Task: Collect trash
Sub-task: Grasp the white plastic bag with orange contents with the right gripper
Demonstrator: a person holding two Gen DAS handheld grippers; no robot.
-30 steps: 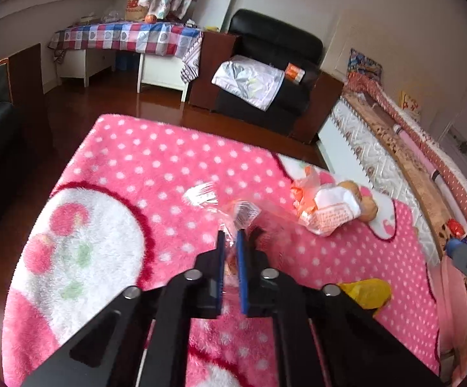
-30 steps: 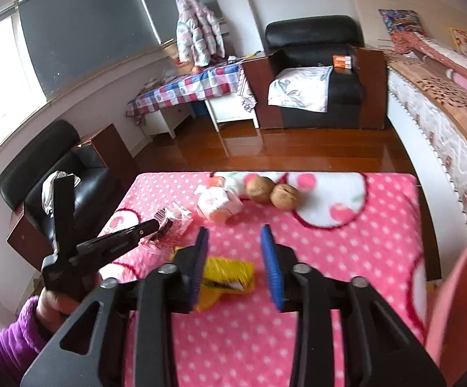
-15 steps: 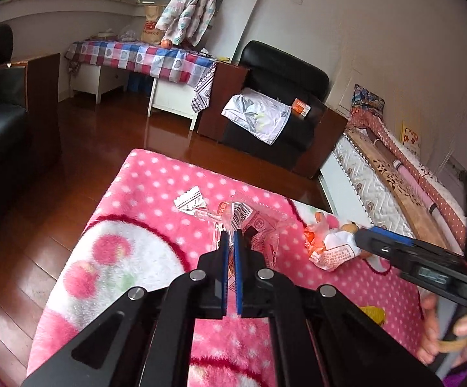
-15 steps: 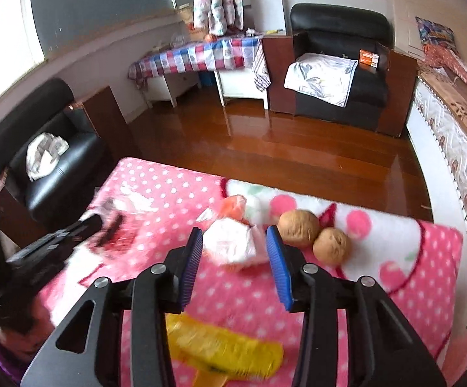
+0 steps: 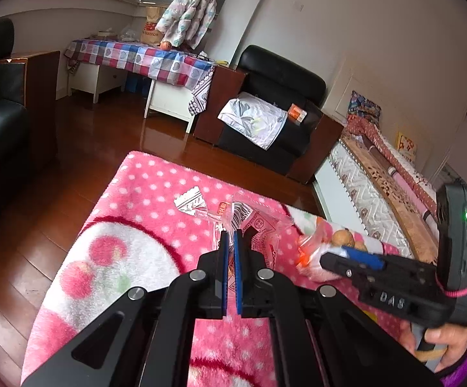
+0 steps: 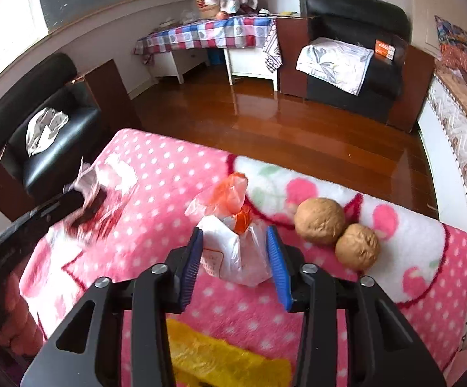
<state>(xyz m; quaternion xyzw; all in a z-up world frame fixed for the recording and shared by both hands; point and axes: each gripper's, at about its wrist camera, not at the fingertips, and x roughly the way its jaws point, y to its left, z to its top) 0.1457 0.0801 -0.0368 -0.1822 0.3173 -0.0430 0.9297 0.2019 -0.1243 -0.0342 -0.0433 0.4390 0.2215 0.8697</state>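
Pink dotted blanket [image 6: 156, 174] carries the litter. Right gripper [image 6: 236, 258] has moved over from the yellow wrapper [image 6: 227, 359]; its jaws have just been closing around the white bag [image 6: 230, 251], not yet pressing. Left gripper [image 5: 230, 245] stays clamped on the clear wrapper [image 5: 252, 222], now lifted.

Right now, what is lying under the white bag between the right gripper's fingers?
The white bag rests on the pink dotted blanket. Its underside is covered, so anything beneath cannot be seen. The right gripper straddles it.

Yellow wrapper [image 6: 230, 359] cut by bottom edge; clear wrapper [image 6: 96, 200] motion-blurred.
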